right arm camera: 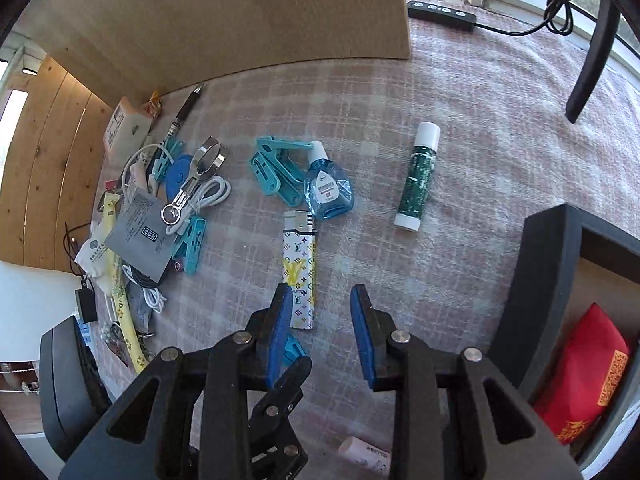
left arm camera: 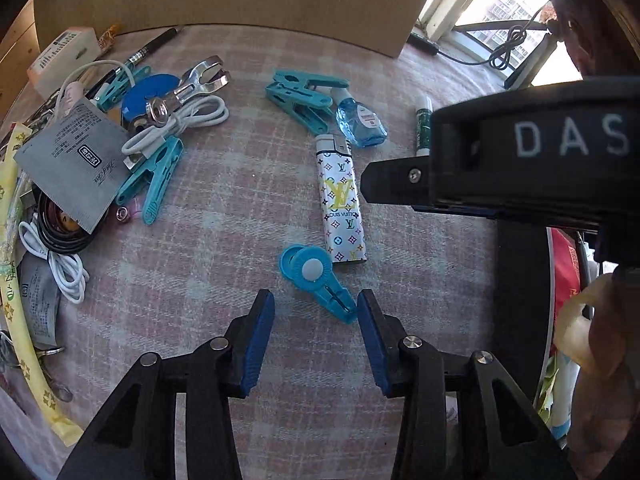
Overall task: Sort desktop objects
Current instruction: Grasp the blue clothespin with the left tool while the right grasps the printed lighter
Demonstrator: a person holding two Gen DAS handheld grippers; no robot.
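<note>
A blue clip with a round head (left arm camera: 310,270) lies on the checked cloth just ahead of my left gripper (left arm camera: 316,306). The gripper is open, and the clip's tail reaches the tip of its right pad (left arm camera: 370,340). A white patterned lighter (left arm camera: 342,204) lies beyond the clip. In the right wrist view my right gripper (right arm camera: 320,292) is open above bare cloth. Its left finger (right arm camera: 280,320) overlaps the lower end of the lighter (right arm camera: 299,264). The blue clip (right arm camera: 292,350) peeks out below that finger. From the left wrist view, the right gripper (left arm camera: 370,184) hangs beside the lighter.
A blue eye-drop bottle (right arm camera: 328,192), teal pegs (right arm camera: 276,168) and a green stick (right arm camera: 416,176) lie further back. Cables, a metal clip (left arm camera: 192,88) and sachets pile up on the left. A black box (right arm camera: 532,280) on the right holds a red packet (right arm camera: 580,368). Cardboard (right arm camera: 240,20) stands behind.
</note>
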